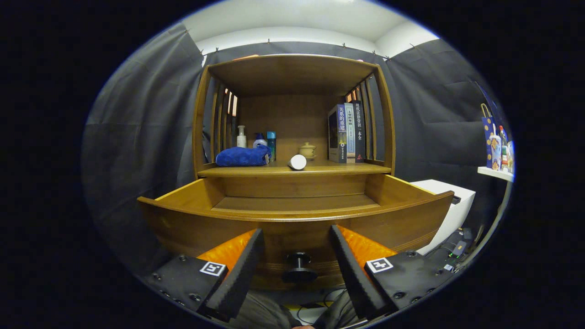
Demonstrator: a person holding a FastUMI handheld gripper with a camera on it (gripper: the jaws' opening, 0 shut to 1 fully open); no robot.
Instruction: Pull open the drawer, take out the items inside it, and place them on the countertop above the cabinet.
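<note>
- Wooden drawer (292, 208): pulled out toward the gripper (297, 249), long axis running side to side; its smooth board floor is bare.
- Dark round knob (299, 267) on the drawer front: sits between the spread fingers, touching neither.
- White cylinder (298, 161): lies on its side on the countertop (347, 168) above the drawer, flat end facing the gripper.
- Folded blue towel (242, 156), bottles and upright books (346, 133): also on that countertop.

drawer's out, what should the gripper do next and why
Probably back off the knob and rise to look into the drawer. It is pulled open, the gripper is open with the knob between its fingers, and the drawer floor seen from here looks bare.
</note>
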